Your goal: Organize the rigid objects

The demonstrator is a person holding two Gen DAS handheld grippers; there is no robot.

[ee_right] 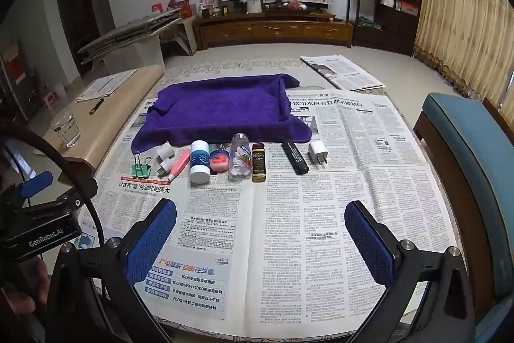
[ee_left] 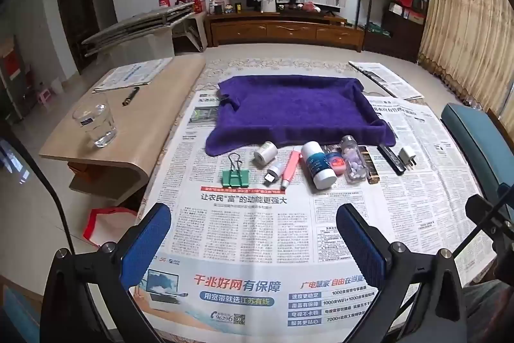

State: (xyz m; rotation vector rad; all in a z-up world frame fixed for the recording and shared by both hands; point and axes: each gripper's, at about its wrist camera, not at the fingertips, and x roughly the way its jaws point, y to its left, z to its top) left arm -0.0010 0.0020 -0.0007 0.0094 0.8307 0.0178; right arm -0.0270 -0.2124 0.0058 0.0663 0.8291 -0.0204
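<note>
A row of small objects lies on newspaper in front of a purple cloth-lined tray (ee_left: 295, 108) (ee_right: 221, 111): a green binder clip (ee_left: 235, 176) (ee_right: 141, 170), a white cap (ee_left: 265, 152), a pink tube (ee_left: 290, 169) (ee_right: 179, 164), a white bottle (ee_left: 318, 164) (ee_right: 199, 161), a red tin (ee_right: 219, 160), a clear pill bottle (ee_left: 353, 158) (ee_right: 240, 161), a brown jar (ee_right: 258, 162), a black bar (ee_right: 295, 157) and a white charger (ee_left: 407, 156) (ee_right: 318, 152). My left gripper (ee_left: 253, 233) and right gripper (ee_right: 261, 233) are open and empty, well short of the row.
A low wooden bench (ee_left: 138, 105) at the left holds a glass of water (ee_left: 95, 121), a pen and a newspaper. A blue chair (ee_right: 469, 156) stands at the right. A red bag (ee_left: 106, 224) lies on the floor at the left.
</note>
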